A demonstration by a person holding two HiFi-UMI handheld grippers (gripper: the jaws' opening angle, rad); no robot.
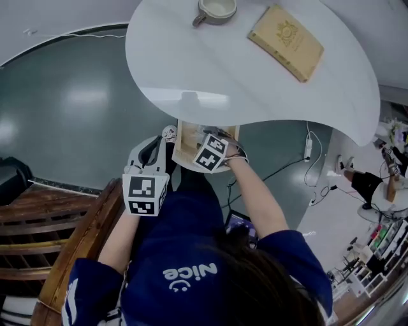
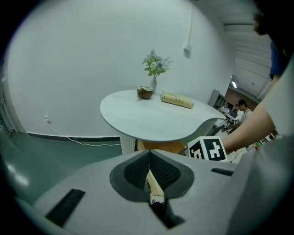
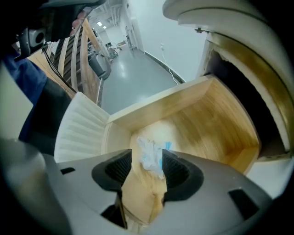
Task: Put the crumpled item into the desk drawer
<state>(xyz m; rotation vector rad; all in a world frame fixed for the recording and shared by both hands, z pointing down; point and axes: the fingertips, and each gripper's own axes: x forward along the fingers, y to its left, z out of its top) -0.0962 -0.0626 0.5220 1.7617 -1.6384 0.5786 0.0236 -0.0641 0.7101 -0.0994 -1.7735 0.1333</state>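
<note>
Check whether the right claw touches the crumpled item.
Cannot tell: right gripper view shows the item inside the open right claw, clear of one pad, overlapping the other's edge.

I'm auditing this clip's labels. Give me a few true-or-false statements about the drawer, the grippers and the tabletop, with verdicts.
1. The desk drawer is open. True.
2. The left gripper has its fingers apart. False: they are together, with nothing between them.
3. The crumpled item lies on the tabletop. False: it is between the open fingers of the right gripper, over the drawer.
4. A book and a cup sit on the white table. True.
</note>
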